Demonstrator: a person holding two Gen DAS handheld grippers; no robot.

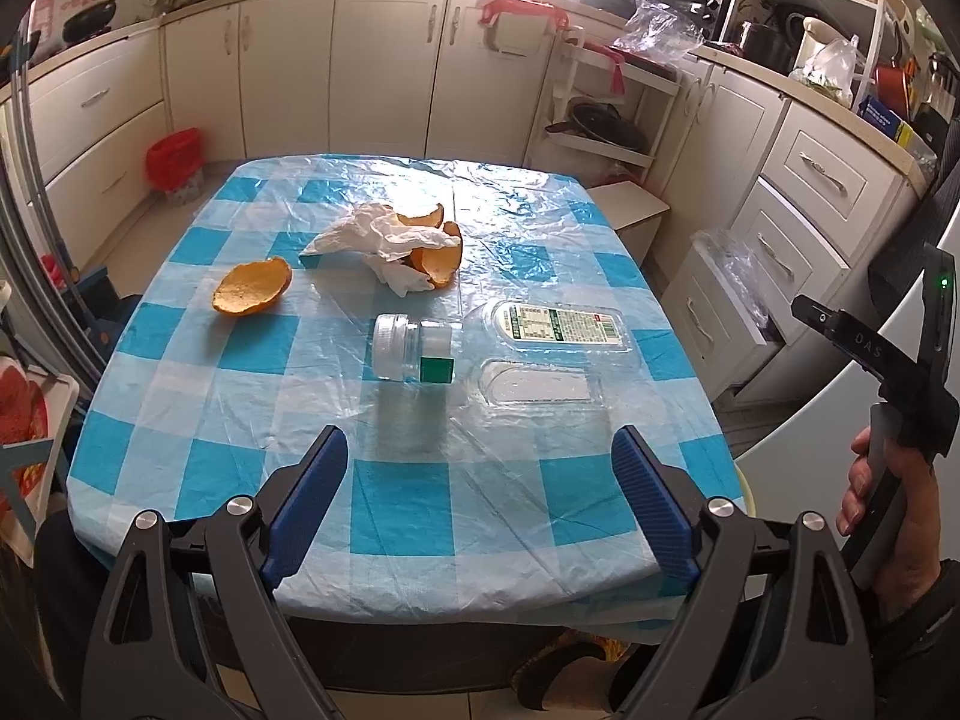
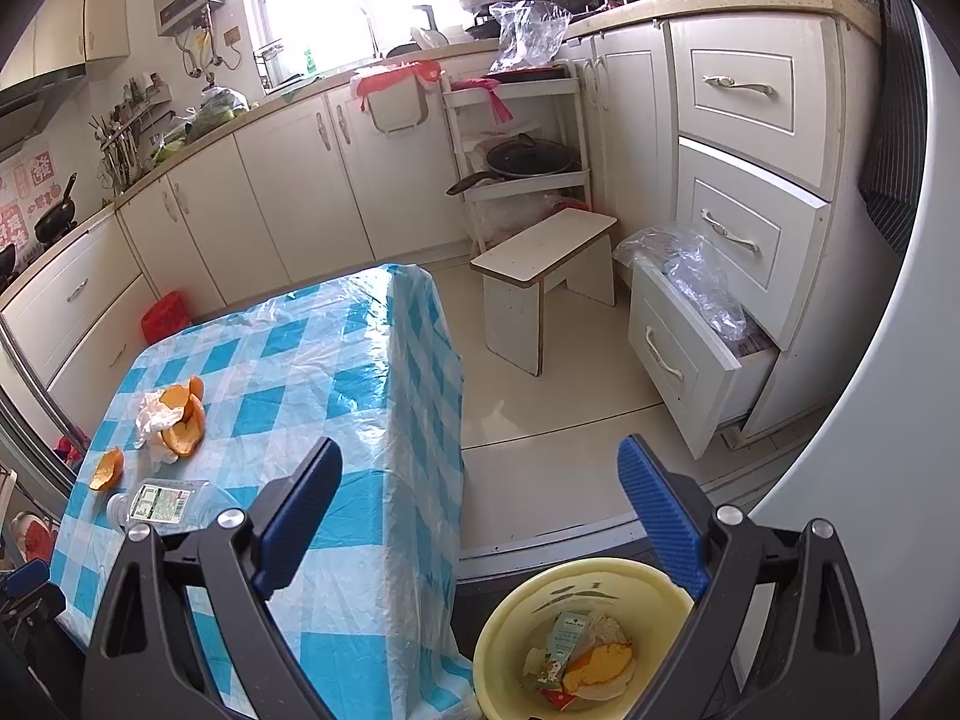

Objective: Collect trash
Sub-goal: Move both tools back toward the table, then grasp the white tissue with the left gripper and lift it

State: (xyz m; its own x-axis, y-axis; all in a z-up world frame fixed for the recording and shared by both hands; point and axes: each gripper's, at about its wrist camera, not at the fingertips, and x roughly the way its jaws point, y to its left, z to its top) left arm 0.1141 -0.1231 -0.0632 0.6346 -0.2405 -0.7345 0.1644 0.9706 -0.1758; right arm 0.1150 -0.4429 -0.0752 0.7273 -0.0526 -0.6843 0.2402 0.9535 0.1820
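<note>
On the blue-checked table [image 1: 240, 444] lie a clear plastic bottle [image 1: 498, 339] on its side, a loose orange peel [image 1: 252, 287], and a crumpled white tissue [image 1: 384, 237] among more orange peels [image 1: 441, 255]. My left gripper [image 1: 480, 504] is open and empty above the table's near edge, short of the bottle. My right gripper [image 2: 480, 516] is open and empty to the right of the table, above a yellow bin [image 2: 516, 612] that holds a carton, peel and paper. The bottle [image 2: 162, 504], tissue [image 2: 153, 420] and peels [image 2: 183, 423] show at left in the right wrist view.
A white stool [image 2: 543, 276] stands on the floor beyond the table. An open drawer with a clear bag [image 2: 690, 348] juts out at right. White cabinets [image 1: 384, 66] line the walls. A red bin [image 1: 174, 159] sits on the floor at far left.
</note>
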